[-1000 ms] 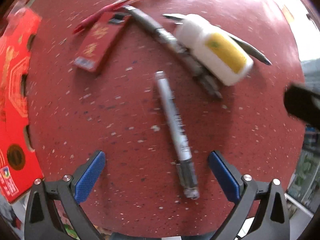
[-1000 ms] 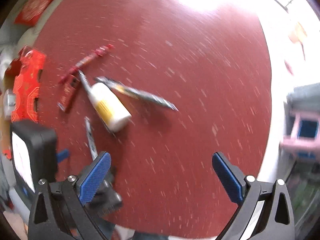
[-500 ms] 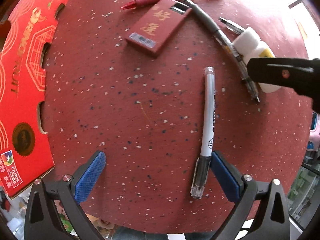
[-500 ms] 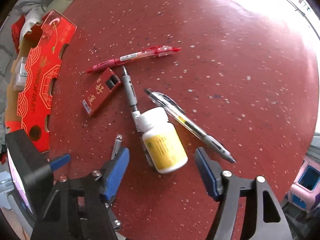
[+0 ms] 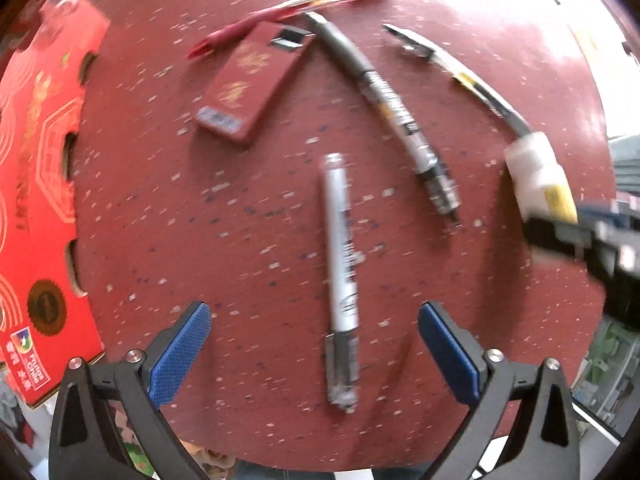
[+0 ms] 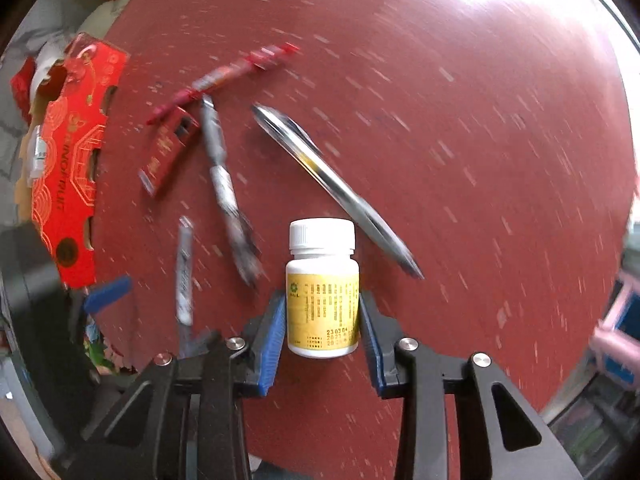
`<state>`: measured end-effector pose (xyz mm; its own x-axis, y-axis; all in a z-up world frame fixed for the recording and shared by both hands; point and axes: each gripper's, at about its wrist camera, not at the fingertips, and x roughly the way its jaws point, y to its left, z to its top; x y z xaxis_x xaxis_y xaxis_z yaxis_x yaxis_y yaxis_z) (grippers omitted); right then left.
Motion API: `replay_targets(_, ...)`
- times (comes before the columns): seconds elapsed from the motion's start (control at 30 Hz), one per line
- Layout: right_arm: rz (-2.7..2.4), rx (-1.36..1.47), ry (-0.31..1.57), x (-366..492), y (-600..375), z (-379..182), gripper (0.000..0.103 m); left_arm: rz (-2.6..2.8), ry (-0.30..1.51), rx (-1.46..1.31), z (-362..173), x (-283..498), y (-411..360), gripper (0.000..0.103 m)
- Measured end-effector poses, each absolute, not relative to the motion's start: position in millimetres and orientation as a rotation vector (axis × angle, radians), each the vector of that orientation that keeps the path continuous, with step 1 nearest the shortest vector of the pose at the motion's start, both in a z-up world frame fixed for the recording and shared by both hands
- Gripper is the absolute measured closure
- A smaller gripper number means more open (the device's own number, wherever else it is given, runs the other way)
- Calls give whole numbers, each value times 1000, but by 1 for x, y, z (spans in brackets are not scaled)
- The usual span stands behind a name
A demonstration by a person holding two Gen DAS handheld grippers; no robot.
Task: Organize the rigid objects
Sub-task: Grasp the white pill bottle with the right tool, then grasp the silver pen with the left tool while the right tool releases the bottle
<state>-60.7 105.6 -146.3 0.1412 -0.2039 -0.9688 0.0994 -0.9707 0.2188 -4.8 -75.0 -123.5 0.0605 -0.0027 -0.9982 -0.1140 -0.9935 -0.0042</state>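
A: Left wrist view first. What's there?

B: The left gripper (image 5: 314,344) is spread wide, nothing between the blue pads but the red table (image 5: 160,208). A white marker (image 5: 340,264) lies lengthwise in the gap, nearer the right pad, its clear cap end level with the pads and touching neither.

A: And farther out?

B: A grey pen (image 5: 392,112) runs diagonally beyond the marker. A red card box (image 5: 252,84) lies to its left, and a red pen (image 5: 292,12) past that, close against the box's far corner. A silver pen (image 5: 452,68) curves along the right. The bottle (image 5: 540,184) shows at the right edge, cap toward the pens, with the right gripper (image 5: 576,224) closed around its labelled end. A red carton (image 5: 36,184) sits at the table's left edge.

A: Now the right wrist view.

B: The right gripper (image 6: 322,324) pinches the bottle (image 6: 322,288): both blue pads press the sides of the yellow label, and the white cap points away from the camera. Whether the bottle is clear of the table (image 6: 480,160) I cannot tell.

A: Its neighbours?

B: The silver pen (image 6: 336,192) lies just beyond on the right, the grey pen (image 6: 228,196) on the left, the marker (image 6: 185,272) further left. The card box (image 6: 168,152), red pen (image 6: 224,80) and carton (image 6: 72,160) are beyond. Everything but the bottle and gripper is blurred.
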Motion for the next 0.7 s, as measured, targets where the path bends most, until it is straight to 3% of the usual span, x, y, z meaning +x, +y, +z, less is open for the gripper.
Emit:
replay_targets(0.2, -1921, 2274, -181, -34, 126, -161, 66, 2088, 145, -2214, -125, -7, -61, 0)
replay_targets(0.5, -1924, 2280, -125, -47, 111, -160, 66, 2023, 90, -2324, -145, -32, -35, 3)
replay_targets(0.57, -1926, 2280, -125, -49, 110, -157, 66, 2042, 123, -2280, -137, -34, -30, 16)
replay_targets(0.63, -1938, 2273, -126, -51, 108, -152, 66, 2046, 182, -2234, -127, -33, -24, 45)
replay_targets(0.67, -1949, 2268, -133, -47, 113, -144, 66, 2047, 215, -2224, -124, -34, -24, 54)
replay_targets(0.7, -1959, 2264, -141, -47, 116, -140, 66, 2039, 217, -2223, -121, -34, -26, 79)
